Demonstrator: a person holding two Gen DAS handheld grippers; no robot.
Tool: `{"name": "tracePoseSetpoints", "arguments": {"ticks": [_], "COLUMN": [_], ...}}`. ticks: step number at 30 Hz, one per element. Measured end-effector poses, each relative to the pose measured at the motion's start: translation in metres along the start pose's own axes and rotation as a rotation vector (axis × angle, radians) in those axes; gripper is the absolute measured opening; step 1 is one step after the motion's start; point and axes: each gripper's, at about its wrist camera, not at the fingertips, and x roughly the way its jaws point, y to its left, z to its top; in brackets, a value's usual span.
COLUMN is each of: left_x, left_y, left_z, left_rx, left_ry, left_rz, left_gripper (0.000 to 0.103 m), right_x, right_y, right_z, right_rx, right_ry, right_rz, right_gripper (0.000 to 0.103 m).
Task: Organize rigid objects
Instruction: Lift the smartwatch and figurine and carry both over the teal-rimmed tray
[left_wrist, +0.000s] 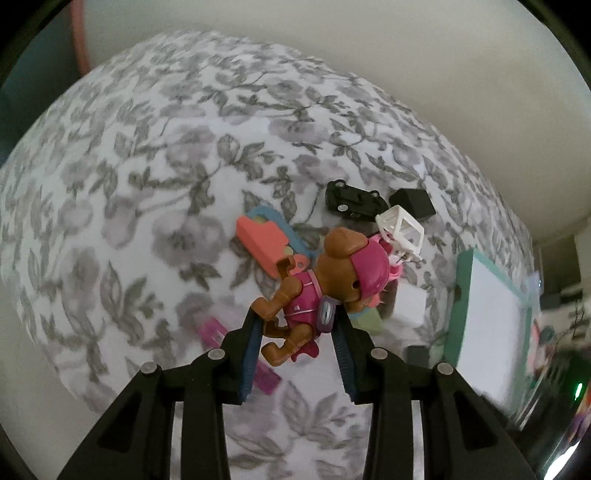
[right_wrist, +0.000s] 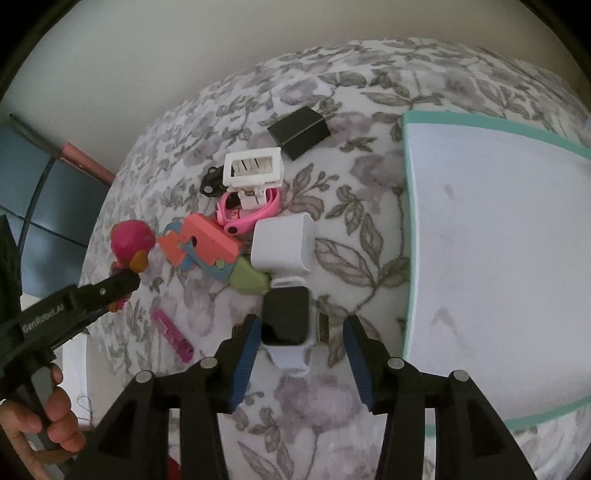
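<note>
The left gripper (left_wrist: 295, 325) is clamped on a brown toy dog figure (left_wrist: 321, 284) in a pink suit, held clear above the floral bedspread (left_wrist: 147, 184), its long axis slanting with the helmeted head up and right, away from the camera. The right gripper (right_wrist: 299, 332) stands parted around a smartwatch (right_wrist: 286, 325) lying on the bedspread, strap running toward the camera; its left pad (right_wrist: 247, 347) sits right against the case, its right pad apart.

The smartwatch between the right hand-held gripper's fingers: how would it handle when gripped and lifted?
The smartwatch probably has a stiff body that grips firmly; its glossy dark face could be slippery. The pale strap ends look flexible, so they may droop when lifted. It lies flat on the flowered cloth, so rolling seems unlikely.
</note>
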Motion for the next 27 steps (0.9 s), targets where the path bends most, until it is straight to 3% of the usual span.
{"name": "tracePoseSetpoints", "arguments": {"ticks": [5, 9, 13, 16, 23, 27], "left_x": [-0.009, -0.018, -0.015, -0.004, -0.004, -0.004], "left_y": [0.003, 0.0, -0.006, -0.005, -0.004, -0.002], "left_z": [-0.005, -0.014, -0.023, -0.024, -0.023, -0.023], "left_rx": [-0.137, -0.225, -0.224, -0.229, -0.223, -0.221], "left_ry": [-0.029, -0.071, -0.096, -0.068, -0.079, -0.082], "left_rz": [0.011, 0.027, 0.027, -0.001, -0.004, -0.007], "left_gripper": [0.039, 0.039, 0.039, 0.039, 0.039, 0.039], "right_x": [-0.005, 0.005, 0.017, 0.021, 0.011, -0.001], "right_y": [0.012, 0.032, 0.035, 0.032, 0.037, 0.051], "right_z": [-0.012, -0.017, -0.021, -0.021, -0.016, -0.014], "right_rx": [-0.044, -0.137, -0.166, -0.176, -0.236, -0.336], "right_ry": [0.006, 0.014, 0.036, 0.025, -0.036, -0.102], "right_rz": [-0.009, -0.065, -0.101, -0.137, -0.181, -0.292], "right_gripper": [0.05, 0.049, 0.038, 0.022, 0.02, 0.019]}}
